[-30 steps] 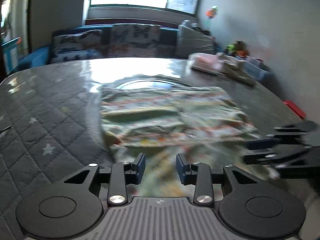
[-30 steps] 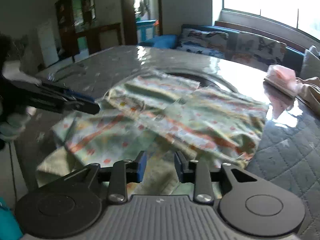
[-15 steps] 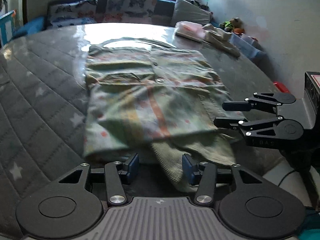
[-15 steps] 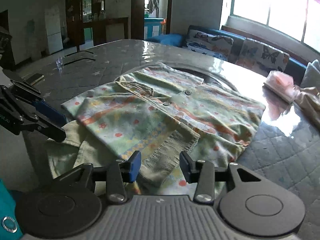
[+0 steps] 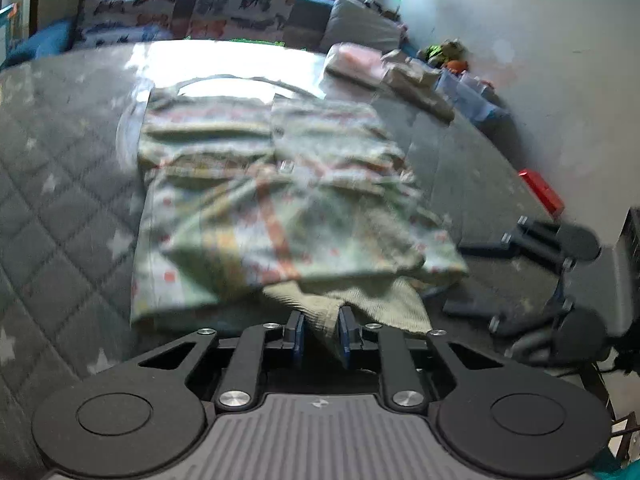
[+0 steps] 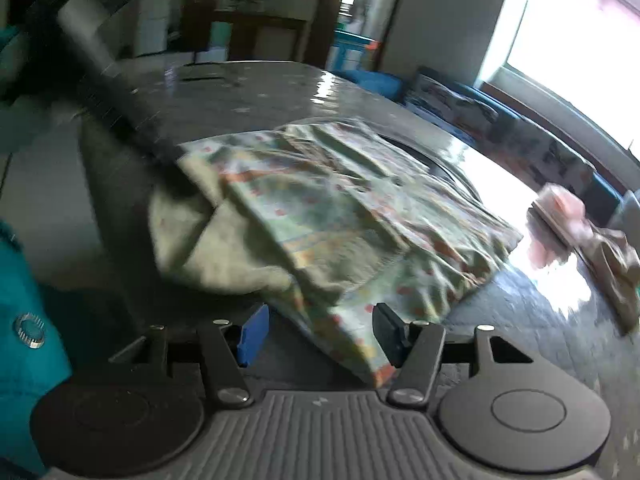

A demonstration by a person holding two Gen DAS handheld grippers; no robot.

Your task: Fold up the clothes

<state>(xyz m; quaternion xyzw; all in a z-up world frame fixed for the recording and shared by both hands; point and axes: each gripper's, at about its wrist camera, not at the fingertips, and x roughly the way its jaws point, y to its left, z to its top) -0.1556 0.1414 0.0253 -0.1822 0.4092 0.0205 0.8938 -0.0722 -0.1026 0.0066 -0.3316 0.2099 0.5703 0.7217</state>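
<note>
Left wrist | left hand-held gripper point(image 5: 320, 334) pinching shirt point(image 5: 280, 200) hem | right hand-held gripper point(image 6: 320, 334) spread, straddling hem

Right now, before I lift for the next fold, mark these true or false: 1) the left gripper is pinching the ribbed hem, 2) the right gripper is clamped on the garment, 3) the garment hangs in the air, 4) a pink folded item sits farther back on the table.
1) True: the left gripper is shut on the ribbed hem.
2) False: the right gripper is open, with a corner of the patterned garment between its jaws.
3) False: the garment lies mostly flat on the quilted table.
4) True: the pink folded item sits near the far edge.
</note>
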